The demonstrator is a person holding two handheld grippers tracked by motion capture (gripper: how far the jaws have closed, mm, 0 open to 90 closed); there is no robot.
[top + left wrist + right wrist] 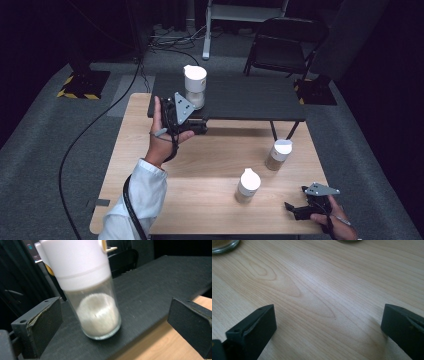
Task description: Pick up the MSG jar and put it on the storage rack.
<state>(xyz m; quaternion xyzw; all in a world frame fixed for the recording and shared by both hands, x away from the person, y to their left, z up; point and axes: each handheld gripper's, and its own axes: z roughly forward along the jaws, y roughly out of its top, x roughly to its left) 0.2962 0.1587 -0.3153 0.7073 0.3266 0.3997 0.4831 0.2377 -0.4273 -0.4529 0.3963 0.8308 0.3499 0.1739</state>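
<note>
A: The left gripper point(192, 125) hovers at the near edge of the black shelf point(250, 100), jaws spread wide and holding nothing. Just ahead of it, the glass shaker jar point(91, 293) with the white lid stands upright on the shelf near that edge, toward the shelf's left end.

B: And the right gripper point(295, 209)?

A: It rests low at the tabletop's near right corner, its jaws equally wide apart over bare wood point(317, 290).

B: What could go wrong from here?

A: The jar is tall with a heavy-looking lid, and it sits close to the shelf's front edge. If one jaw touches before the other, it would likely tip the jar or nudge it off the shelf onto the tabletop point(200, 165) below. Closing on the lid rather than the glass could also let the jar slip.

B: Is there room to move?

A: Plenty. The shelf is bare to the right of the jar, and the tabletop's left half is open. The two other shaker jars, one point(247, 185) near the middle front and one point(278, 154) toward the right edge, stand well apart from the left gripper.
</note>
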